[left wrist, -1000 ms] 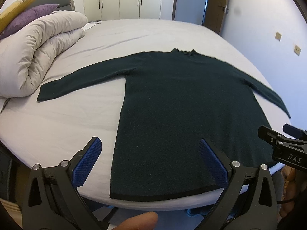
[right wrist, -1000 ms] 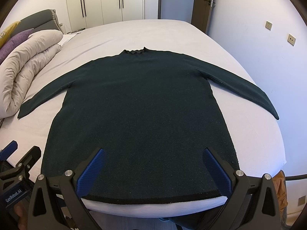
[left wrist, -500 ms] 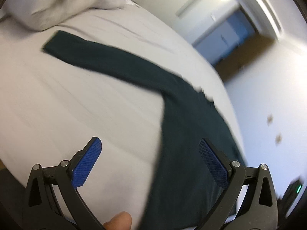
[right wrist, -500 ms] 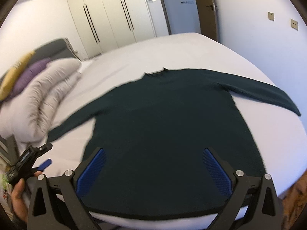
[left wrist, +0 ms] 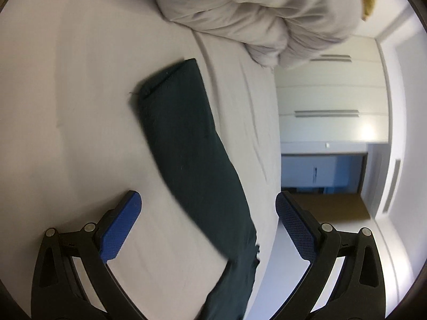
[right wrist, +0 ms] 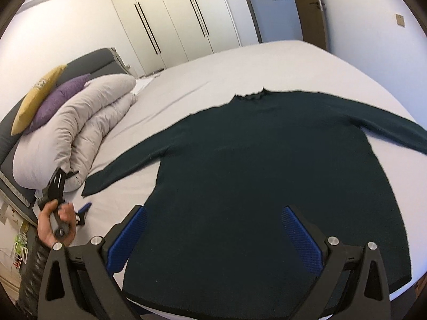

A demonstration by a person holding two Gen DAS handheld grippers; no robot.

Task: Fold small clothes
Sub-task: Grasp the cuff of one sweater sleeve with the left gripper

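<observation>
At far left, bedding: a rolled grey duvet [right wrist: 77, 138] is seen on the bed [right wrist: 267, 61], with a purple cushion [right wrist: 60, 98] and a yellow cushion [right wrist: 34, 98] stacked against it.
Left hand: the person's left hand [right wrist: 57, 224] is seen low at the left bed edge, wrapped round the handle of the left gripper [left wrist: 208, 213].
Left gripper: its blue pads are held wide apart with nothing between them; it is rolled sideways and aimed along the left sleeve [left wrist: 186, 144].
Left sleeve: it is laid flat on the sheet, the cuff near the duvet but not touching it as far as can be told.
Sweater: the dark green sweater [right wrist: 267, 181] is spread face up across the bed, collar toward the wardrobes [right wrist: 170, 18], hem at the near edge.
Right gripper: the right gripper [right wrist: 213, 229] is held above the hem, its pads spread wide and empty.
Right sleeve: it [right wrist: 387, 128] is stretched toward the right bed edge, its cuff cut off by the frame.
Step judged: an approach to the left cuff for a sleeve fold is likely.
Risk, sheet: the bed sheet could be pinched together with the thin cuff if the pads are closed too low.
Risk, single layer: only the top layer of knit might be caught, so the sleeve would open or twist.
Risk, drag: the body could be pulled askew by a low sleeve drag, since the hem is not pinned.
Risk, overhang: the hem could slide off the near edge.
</observation>
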